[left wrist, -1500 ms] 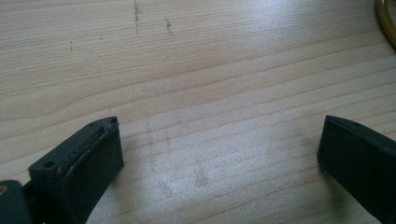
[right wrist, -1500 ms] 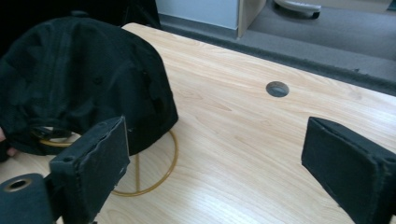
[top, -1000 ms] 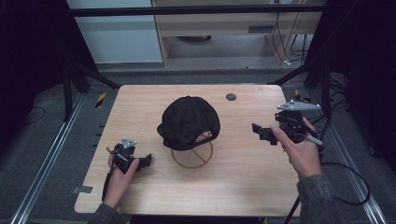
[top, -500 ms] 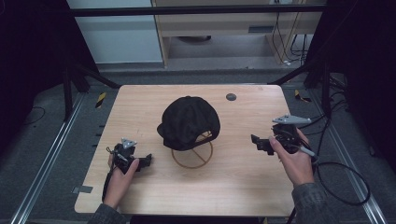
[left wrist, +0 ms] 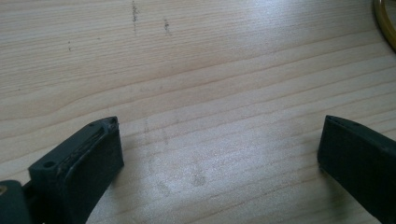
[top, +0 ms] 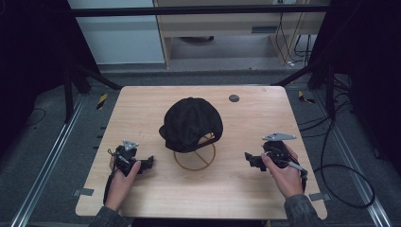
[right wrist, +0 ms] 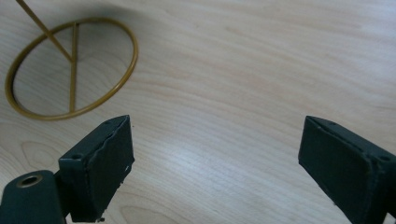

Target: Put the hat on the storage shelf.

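A black cap (top: 191,124) rests on a gold wire stand whose round base ring (top: 194,158) lies on the wooden table (top: 246,194). My left gripper (top: 150,163) rests low at the table's left, held in a hand, pointing right toward the stand; its jaws stand wide apart over bare wood (left wrist: 219,154). My right gripper (top: 248,157) is at the right, pointing left toward the stand, also open with nothing between its fingers (right wrist: 215,168). The gold ring (right wrist: 70,70) appears ahead and left of the right jaws, and its edge (left wrist: 385,23) at the far right of the left gripper view.
A small dark round disc (top: 233,98) lies near the table's back edge. Black frame bars (top: 90,75) flank the table, and cables (top: 340,179) trail on the floor at the right. A shelf unit (top: 236,28) stands behind.
My right gripper has come down and toward the near edge, settling lower by the stand's right side. The left gripper and the cap have stayed put.
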A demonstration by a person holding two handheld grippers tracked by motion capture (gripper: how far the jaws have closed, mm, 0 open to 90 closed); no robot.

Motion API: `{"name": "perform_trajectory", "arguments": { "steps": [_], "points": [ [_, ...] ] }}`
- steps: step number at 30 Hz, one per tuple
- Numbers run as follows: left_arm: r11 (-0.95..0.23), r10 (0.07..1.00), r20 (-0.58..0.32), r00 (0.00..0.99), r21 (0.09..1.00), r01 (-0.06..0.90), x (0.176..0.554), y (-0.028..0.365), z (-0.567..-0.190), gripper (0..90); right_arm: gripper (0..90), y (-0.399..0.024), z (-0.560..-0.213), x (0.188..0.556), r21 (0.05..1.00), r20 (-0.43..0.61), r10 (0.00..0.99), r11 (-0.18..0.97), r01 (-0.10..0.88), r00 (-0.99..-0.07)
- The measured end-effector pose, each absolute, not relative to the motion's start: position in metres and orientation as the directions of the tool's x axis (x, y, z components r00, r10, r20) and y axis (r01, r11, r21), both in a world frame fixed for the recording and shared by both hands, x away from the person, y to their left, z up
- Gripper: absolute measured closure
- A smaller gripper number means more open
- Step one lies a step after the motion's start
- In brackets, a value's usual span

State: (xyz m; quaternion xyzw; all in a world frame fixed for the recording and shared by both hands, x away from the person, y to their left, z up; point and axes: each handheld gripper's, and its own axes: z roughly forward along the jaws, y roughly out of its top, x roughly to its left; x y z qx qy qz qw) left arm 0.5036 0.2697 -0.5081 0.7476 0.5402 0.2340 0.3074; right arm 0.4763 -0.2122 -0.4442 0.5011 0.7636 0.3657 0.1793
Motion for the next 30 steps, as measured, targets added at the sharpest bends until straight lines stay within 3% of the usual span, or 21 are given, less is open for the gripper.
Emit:
{"name": "perform_trajectory", "arguments": {
  "steps": [12, 20, 26, 30],
  "points": [
    [-0.223, 0.954, 0.017, 0.301, 0.712, 0.666, 0.506, 0.270, -0.508, 0.0, 10.3, -0.190, -0.481, 0.486, 0.716, 0.127, 0.896, 0.214, 0.664, -0.426],
    [-0.206, 0.961, 0.019, 0.275, 0.713, 0.670, 0.511, 0.276, -0.508, 0.0, 8.7, -0.180, -0.503, 0.490, 0.692, 0.075, 0.902, 0.260, 0.673, -0.425],
    [-0.178, 0.972, 0.019, 0.236, 0.713, 0.679, 0.515, 0.285, -0.508, 0.0, 7.3, -0.175, -0.508, 0.487, 0.707, -0.011, 0.901, 0.314, 0.634, -0.434],
    [-0.171, 0.974, 0.017, 0.227, 0.714, 0.679, 0.516, 0.287, -0.508, 0.0, 6.9, -0.178, -0.512, 0.481, 0.735, -0.008, 0.904, 0.296, 0.610, -0.428]
  ]
}}
